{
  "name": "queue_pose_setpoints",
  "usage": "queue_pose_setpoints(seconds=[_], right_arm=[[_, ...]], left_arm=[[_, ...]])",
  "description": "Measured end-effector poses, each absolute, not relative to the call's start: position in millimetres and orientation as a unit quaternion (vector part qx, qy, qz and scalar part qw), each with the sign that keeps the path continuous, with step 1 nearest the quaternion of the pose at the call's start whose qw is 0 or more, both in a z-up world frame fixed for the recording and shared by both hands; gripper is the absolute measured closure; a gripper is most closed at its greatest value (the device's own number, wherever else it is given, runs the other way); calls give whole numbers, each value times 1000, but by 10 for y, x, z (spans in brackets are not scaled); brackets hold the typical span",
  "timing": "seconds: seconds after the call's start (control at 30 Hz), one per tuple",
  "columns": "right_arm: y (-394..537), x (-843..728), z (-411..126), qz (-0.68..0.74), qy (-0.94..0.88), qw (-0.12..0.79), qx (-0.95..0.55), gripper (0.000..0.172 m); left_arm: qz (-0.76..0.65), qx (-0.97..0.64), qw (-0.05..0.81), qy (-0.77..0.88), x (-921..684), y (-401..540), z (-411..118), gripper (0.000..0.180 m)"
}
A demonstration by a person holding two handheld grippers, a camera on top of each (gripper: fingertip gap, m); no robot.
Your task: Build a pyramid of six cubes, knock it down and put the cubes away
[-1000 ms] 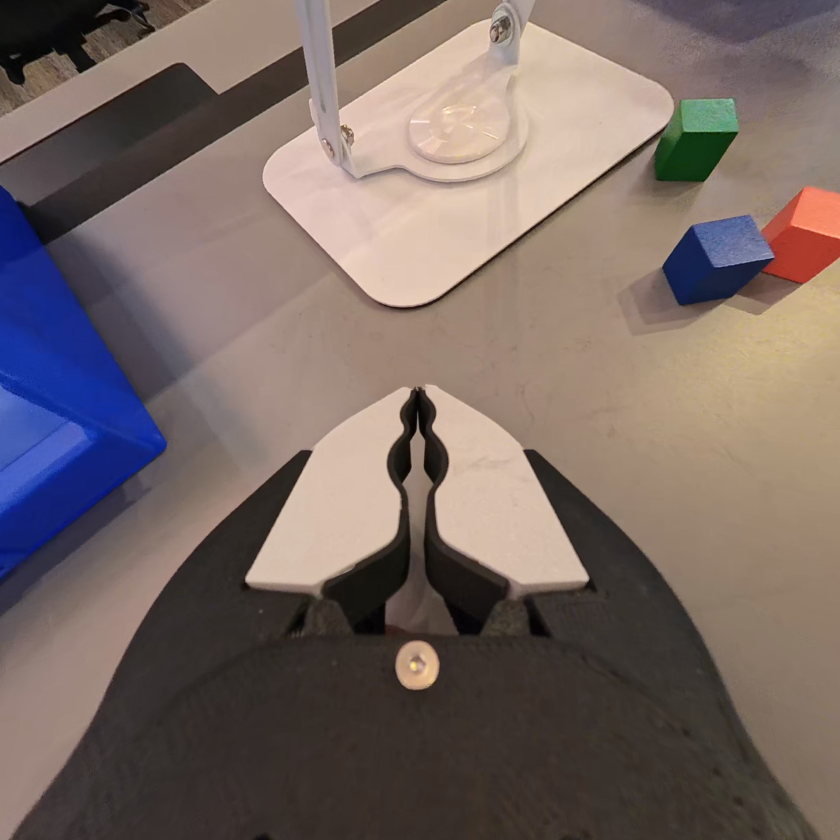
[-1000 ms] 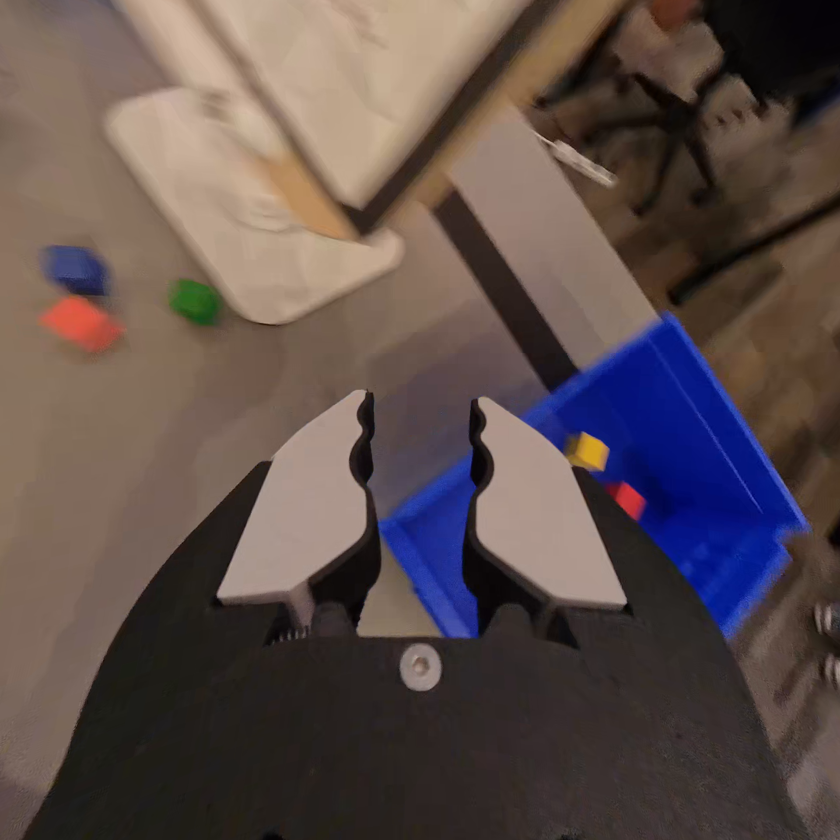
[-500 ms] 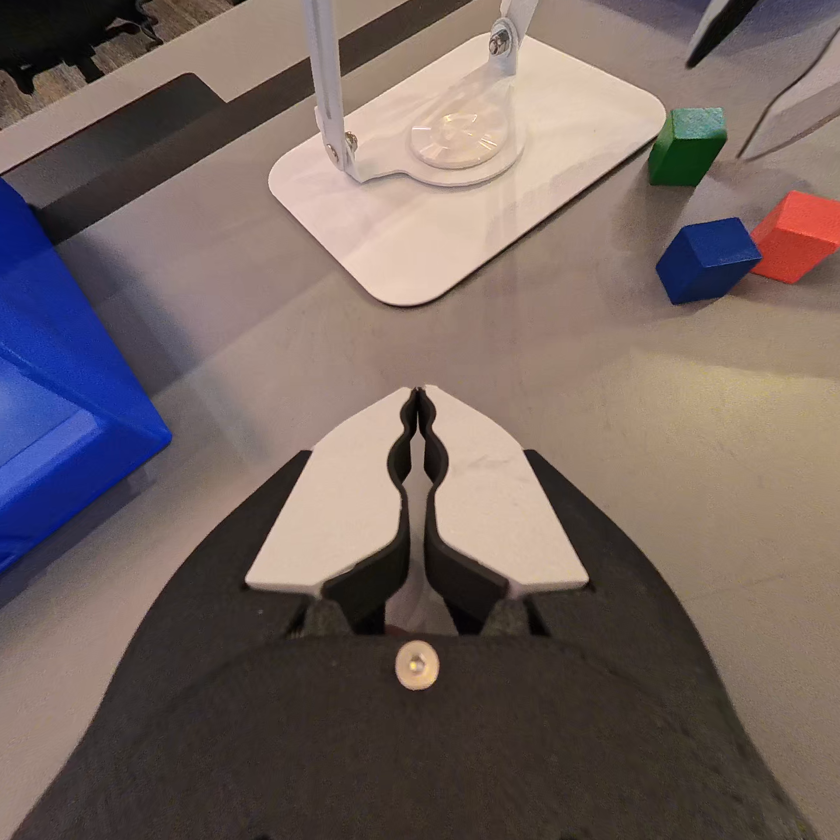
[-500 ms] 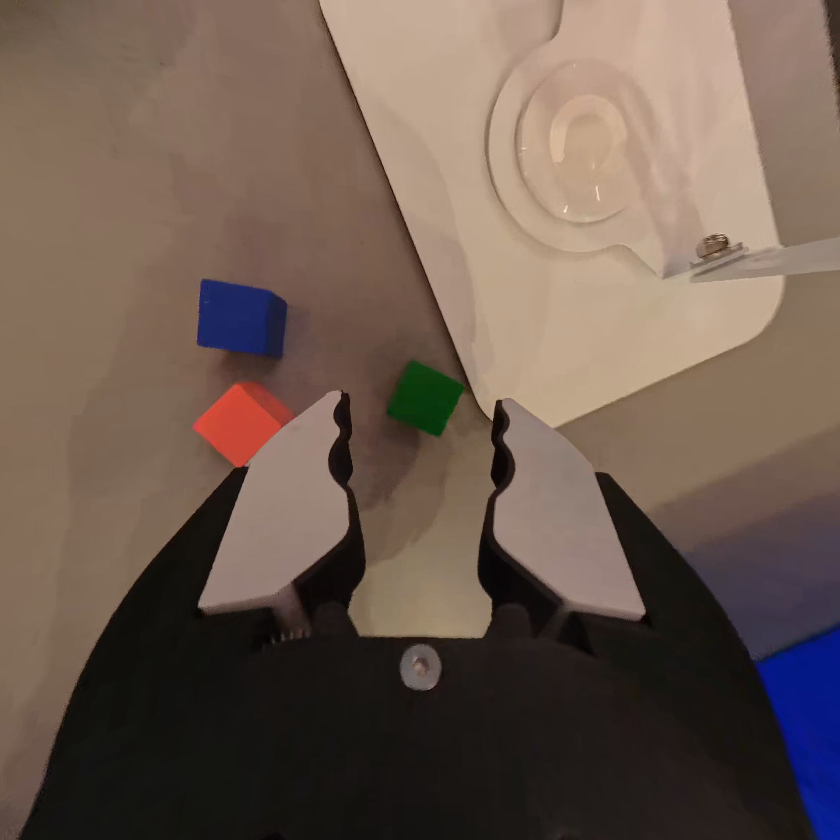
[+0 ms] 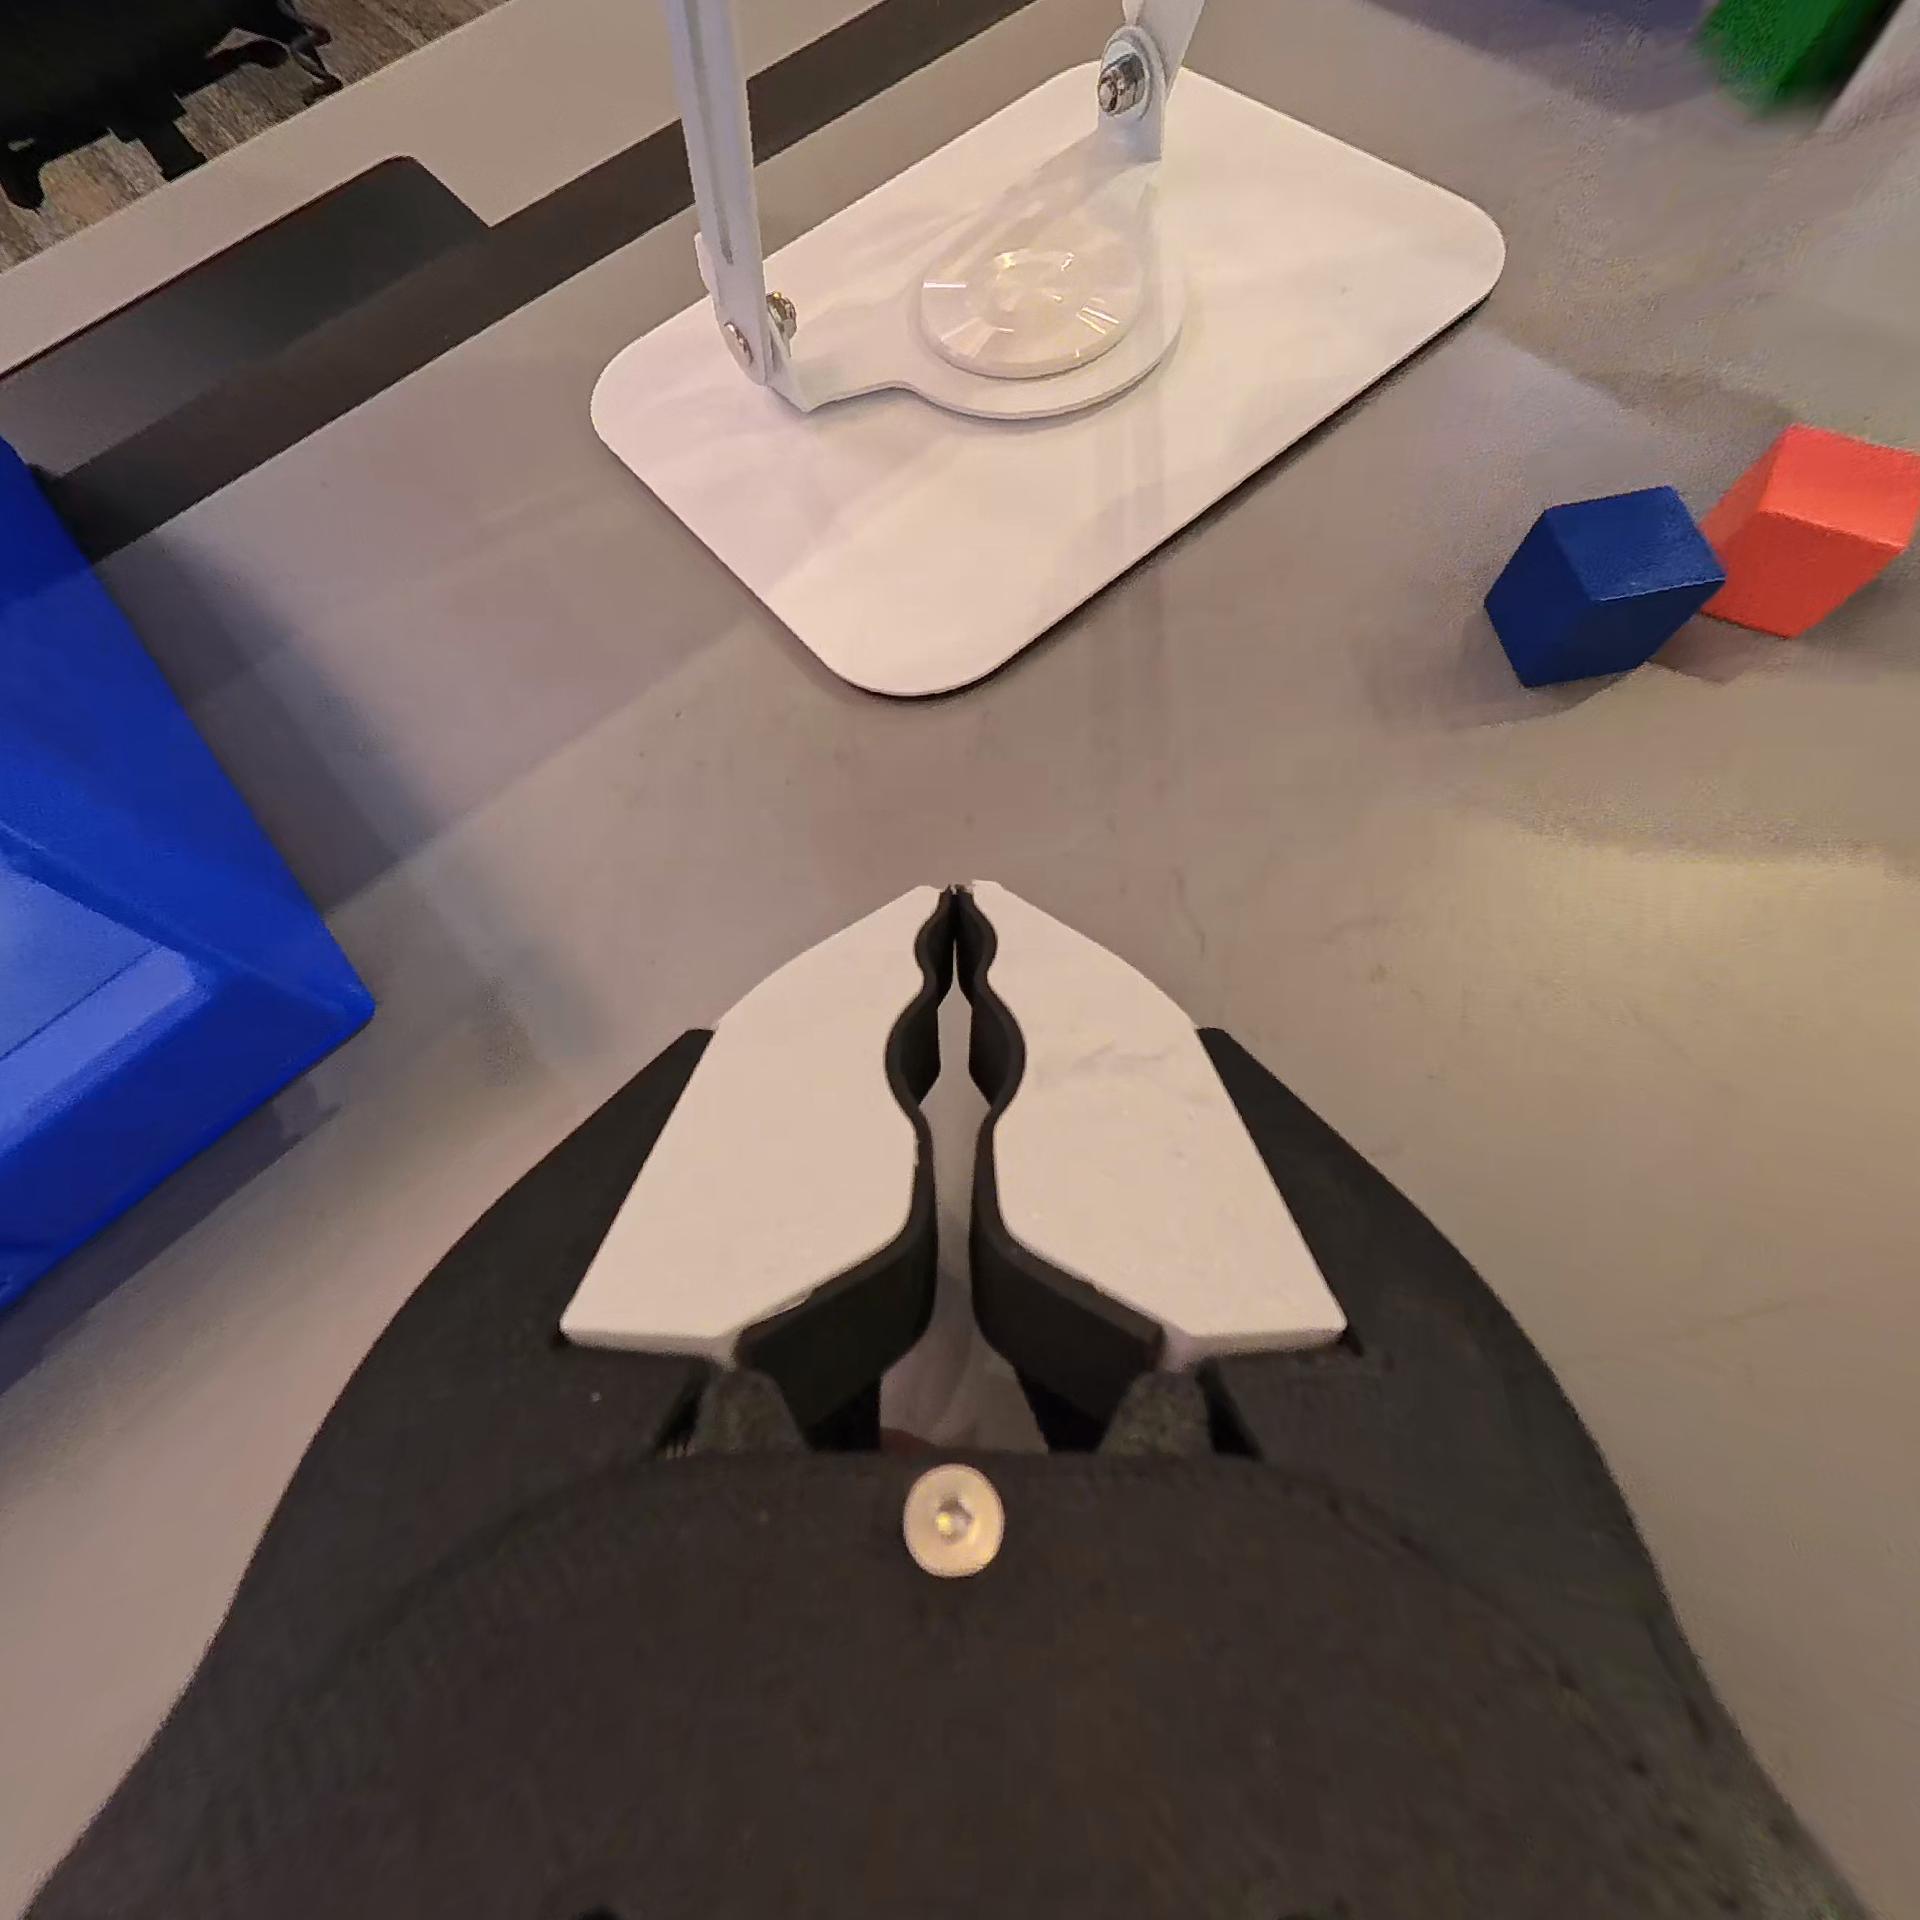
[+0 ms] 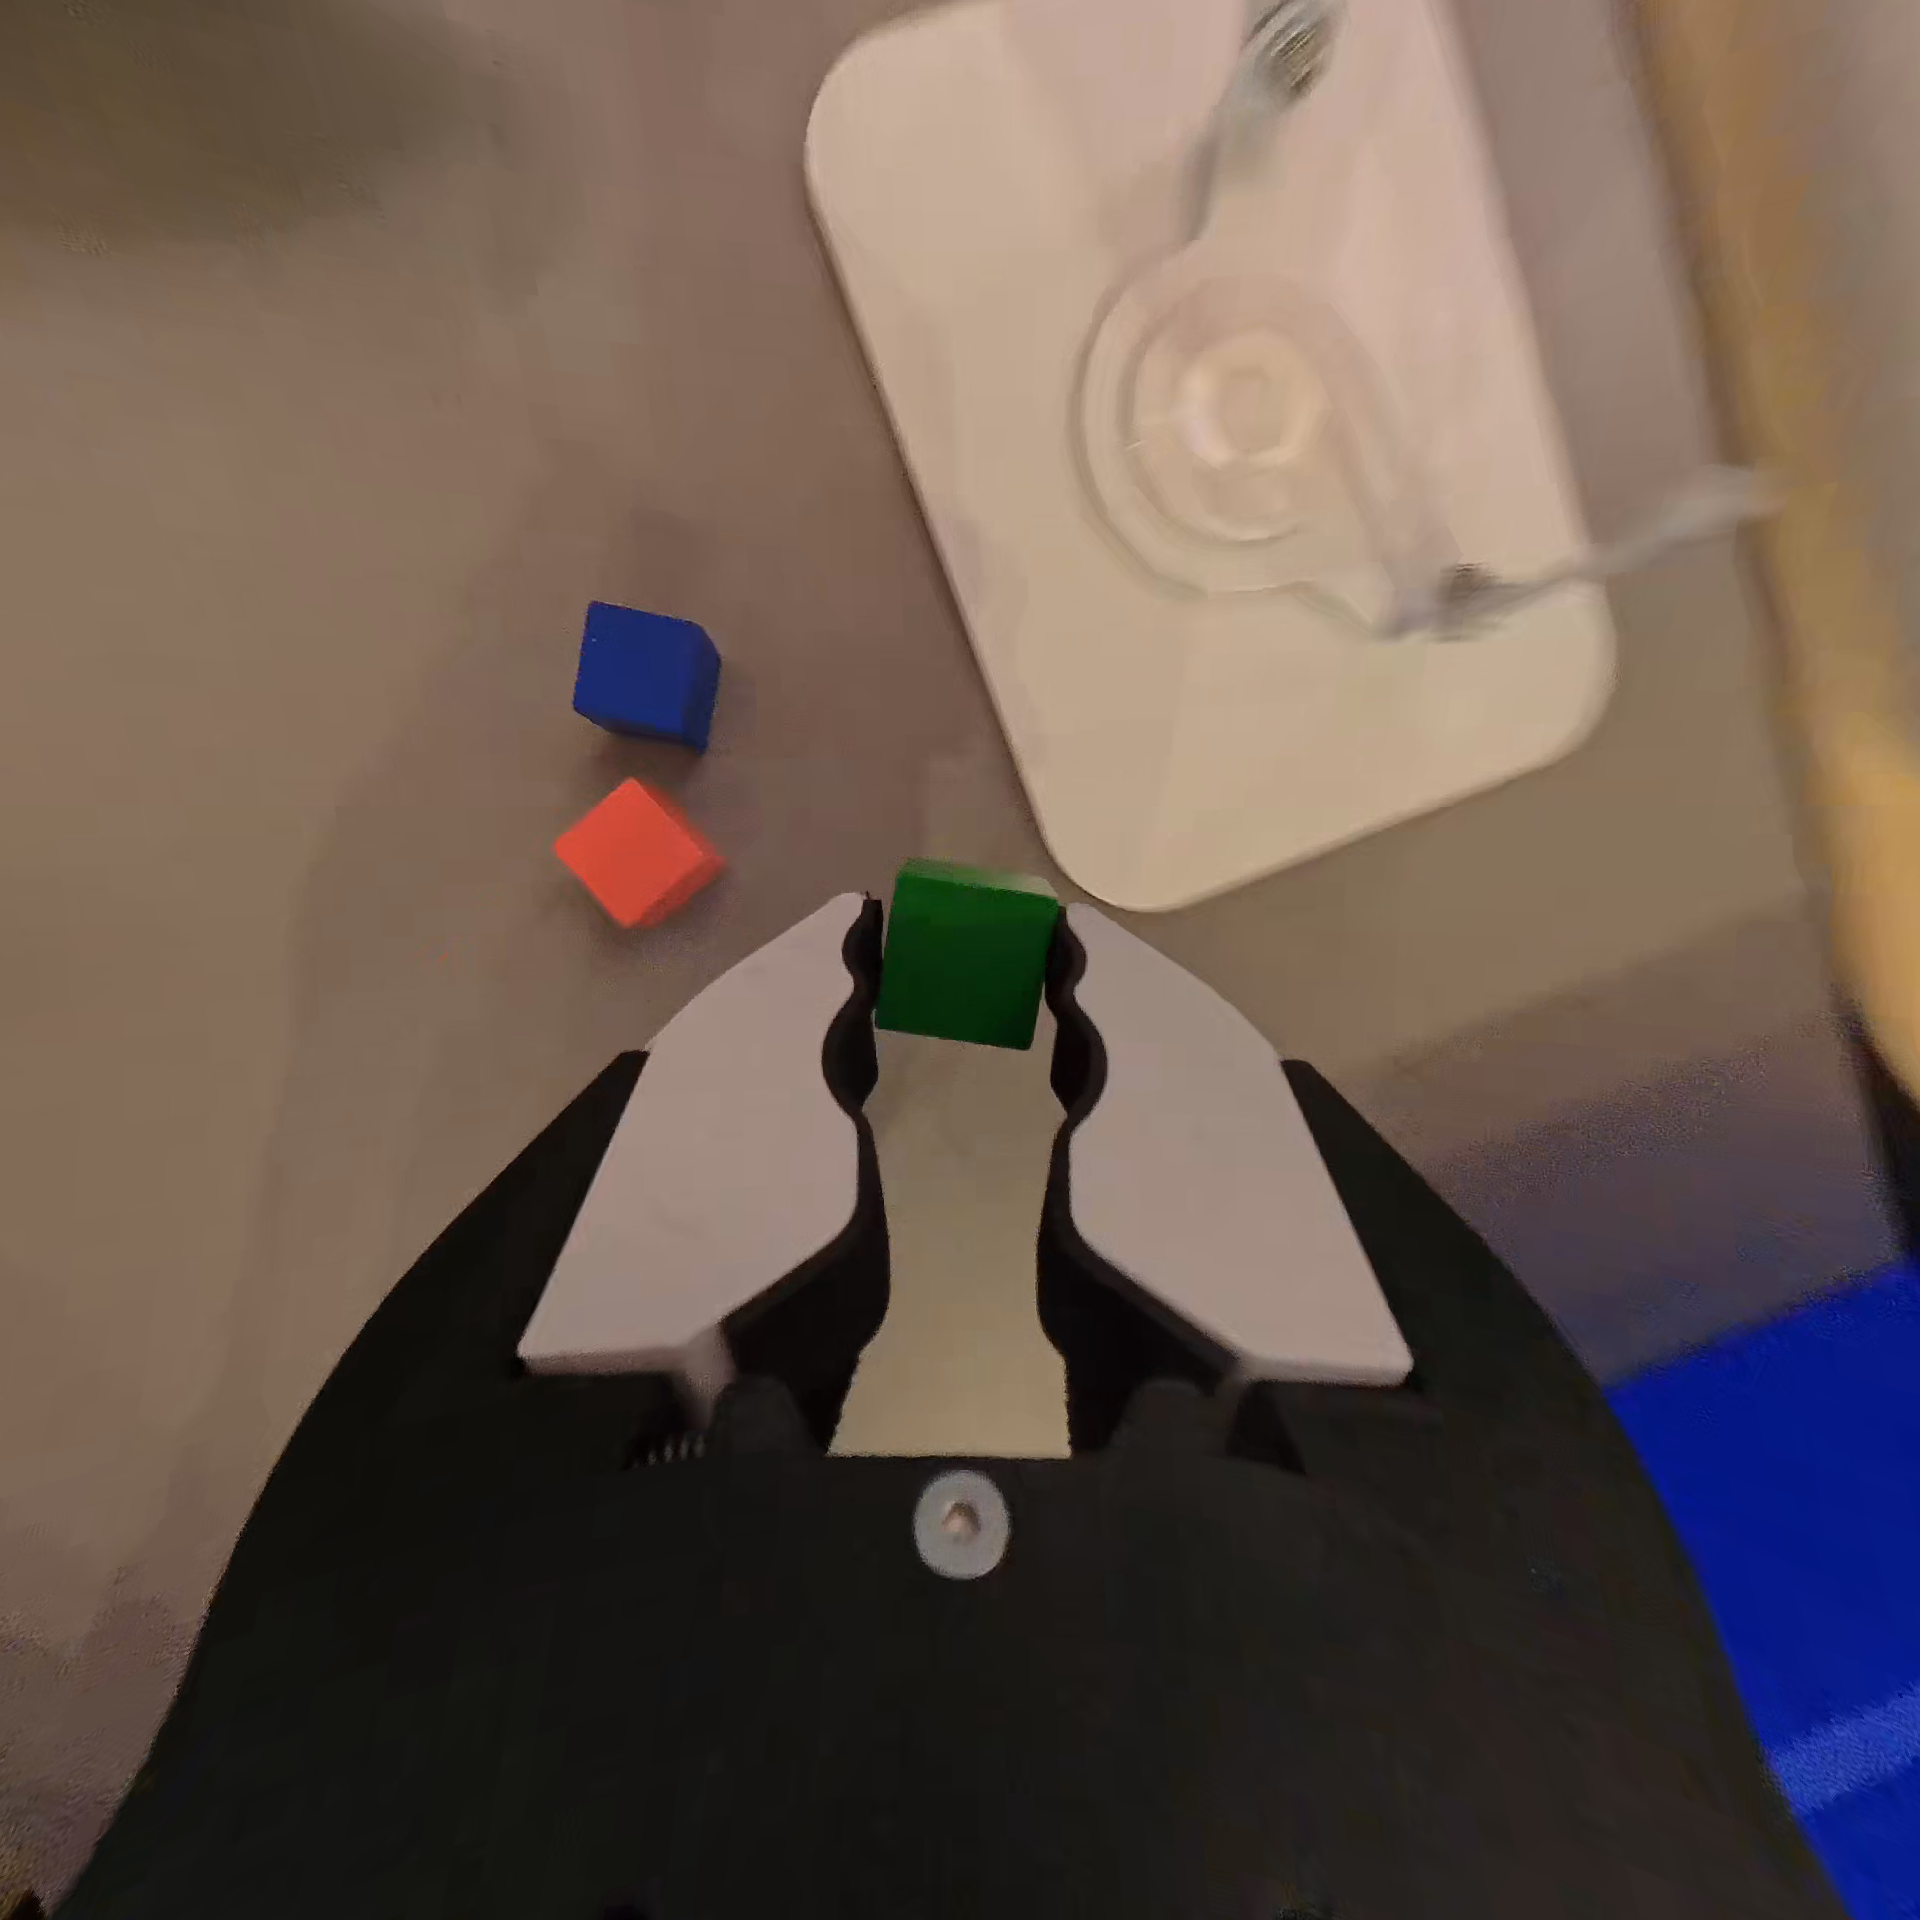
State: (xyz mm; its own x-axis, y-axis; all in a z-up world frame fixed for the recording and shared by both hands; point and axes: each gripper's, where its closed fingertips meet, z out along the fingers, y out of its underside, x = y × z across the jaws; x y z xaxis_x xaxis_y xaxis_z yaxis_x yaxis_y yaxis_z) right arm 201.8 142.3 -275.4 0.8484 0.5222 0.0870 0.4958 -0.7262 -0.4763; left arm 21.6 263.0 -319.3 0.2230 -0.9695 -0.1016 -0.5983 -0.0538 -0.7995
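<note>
My right gripper is shut on a green cube and holds it above the grey table. The same green cube shows blurred at the top right of the left wrist view. A blue cube and a red cube lie on the table to the left of the held cube; they also show in the left wrist view as the blue cube and the red cube, side by side at the right. My left gripper is shut and empty above bare table.
A white stand base plate with a thin white arm stands ahead of my left gripper and shows in the right wrist view. A blue bin sits at the left; its corner shows at the lower right.
My right gripper swung from over the blue bin to the cubes, opened wide above the green cube, then closed on it and lifted it. My left gripper stayed shut and barely moved.
</note>
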Motion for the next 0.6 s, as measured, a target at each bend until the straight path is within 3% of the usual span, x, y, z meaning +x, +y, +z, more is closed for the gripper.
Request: queue_pose_setpoints(seconds=[0.13, 0.23, 0.6], right_arm=[[1194, 2838, -1907, -32, -189, 336, -922, 141], [1018, 3863, -1636, -96, -80, 356, -926, 141], [835, 5583, -2919, -119, 92, 192, -970, 141]], left_arm=[[-239, -684, 377, 577, 224, 2629, -3214, 180], [-235, -684, 375, 579, 232, 2631, -3224, 180], [-210, -688, 376, 584, 237, 2655, -3272, 180]])
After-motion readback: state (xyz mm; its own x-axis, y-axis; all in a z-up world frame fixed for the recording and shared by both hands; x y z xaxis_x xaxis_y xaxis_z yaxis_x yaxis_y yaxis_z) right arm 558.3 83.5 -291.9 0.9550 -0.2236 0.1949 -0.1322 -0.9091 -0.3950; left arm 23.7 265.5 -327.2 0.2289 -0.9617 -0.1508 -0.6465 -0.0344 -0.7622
